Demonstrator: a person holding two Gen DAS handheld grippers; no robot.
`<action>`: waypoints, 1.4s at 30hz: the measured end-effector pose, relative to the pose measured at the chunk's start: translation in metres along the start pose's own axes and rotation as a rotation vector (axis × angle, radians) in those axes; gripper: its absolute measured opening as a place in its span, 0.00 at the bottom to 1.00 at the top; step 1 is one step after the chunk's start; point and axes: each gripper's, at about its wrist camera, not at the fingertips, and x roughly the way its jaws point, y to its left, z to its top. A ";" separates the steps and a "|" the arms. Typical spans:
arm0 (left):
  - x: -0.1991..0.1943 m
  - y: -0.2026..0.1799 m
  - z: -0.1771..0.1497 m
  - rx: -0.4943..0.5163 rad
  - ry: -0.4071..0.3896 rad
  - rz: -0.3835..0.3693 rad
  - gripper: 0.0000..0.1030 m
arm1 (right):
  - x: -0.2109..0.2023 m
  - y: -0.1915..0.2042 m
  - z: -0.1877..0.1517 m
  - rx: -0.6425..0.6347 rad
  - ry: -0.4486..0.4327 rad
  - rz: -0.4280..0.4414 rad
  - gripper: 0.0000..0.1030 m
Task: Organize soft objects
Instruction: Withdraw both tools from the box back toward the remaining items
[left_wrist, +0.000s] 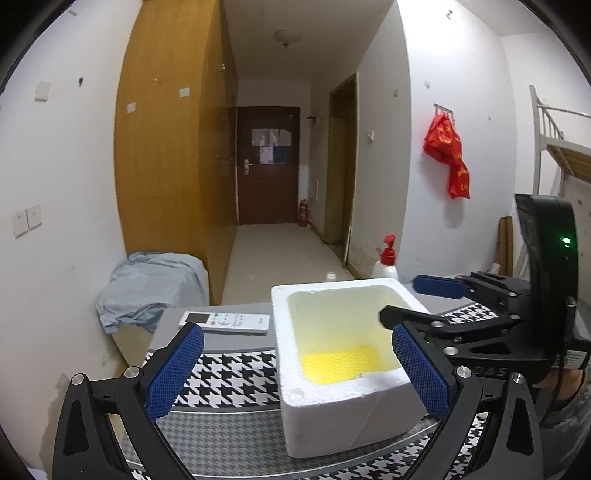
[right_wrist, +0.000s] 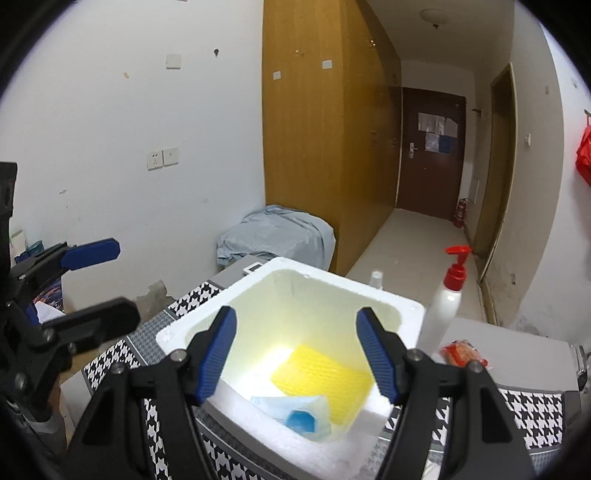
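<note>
Yellow sponge sheet (right_wrist: 325, 376) and blue-white pouch (right_wrist: 295, 413) seen lying in white foam box (right_wrist: 406, 314); left gripper (left_wrist: 295, 373) and right gripper (right_wrist: 297, 356) both wide open, empty; placing judged done, next soft item to be sought

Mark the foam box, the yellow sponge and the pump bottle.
foam box (left_wrist: 332, 417), left wrist view, front wall.
yellow sponge (right_wrist: 325, 380), right wrist view, top face.
pump bottle (right_wrist: 441, 314), right wrist view, white body.

My left gripper (left_wrist: 295, 369) and right gripper (right_wrist: 297, 356) are held side by side, fingers (left_wrist: 175, 373) spread wide apart, gripping nothing.
</note>
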 end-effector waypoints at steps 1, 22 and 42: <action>0.001 0.001 0.000 -0.003 0.000 0.006 0.99 | -0.002 0.000 0.000 0.000 -0.002 0.002 0.70; -0.034 -0.027 -0.003 -0.031 -0.071 0.066 0.99 | -0.068 0.007 -0.019 0.047 -0.069 -0.105 0.74; -0.095 -0.079 -0.016 -0.029 -0.188 0.064 0.99 | -0.179 0.004 -0.053 0.085 -0.238 -0.201 1.00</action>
